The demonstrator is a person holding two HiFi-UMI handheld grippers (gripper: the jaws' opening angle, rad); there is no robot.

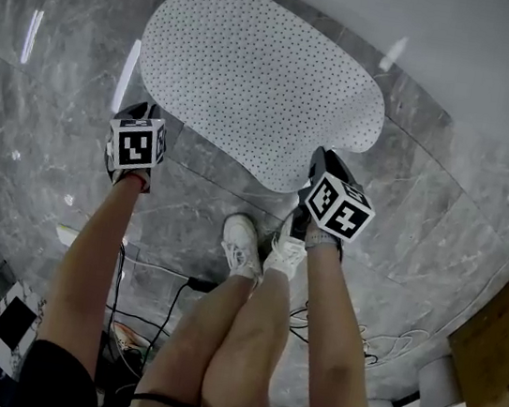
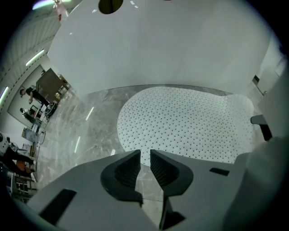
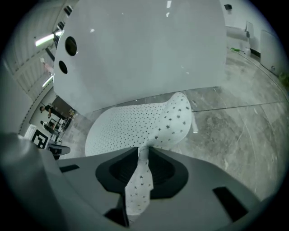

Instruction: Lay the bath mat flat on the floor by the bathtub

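The white dotted bath mat [image 1: 253, 84] lay spread on the grey marble floor [image 1: 56, 73] in the upper middle of the head view, its far side close along the white bathtub [image 2: 158, 45]. Most of it looked flat. The left tongs [image 2: 145, 155] stood a little apart with nothing between them. Only bare floor showed through the gap, and the mat's near edge sat just beyond the tips. The right tongs [image 3: 143, 153] were pressed on the mat's near right edge, and a strip of it ran up between the pads, so that corner rose off the floor in a curled fold. The step in hand seemed to be setting down this last raised part. To do it well, the right tongs would likely need to sink toward the floor while drawing gently toward the lower right of the head view, so the fold would roll out rather than crease under itself. Only with the edge resting on the marble should the pads let go. A hard pull could drag the whole mat away from the tub, since the smooth floor probably gives little hold. The free left tongs could steady the near left edge. The person's shoes [image 1: 244, 244] stood just beside the near edge and should stay off it.
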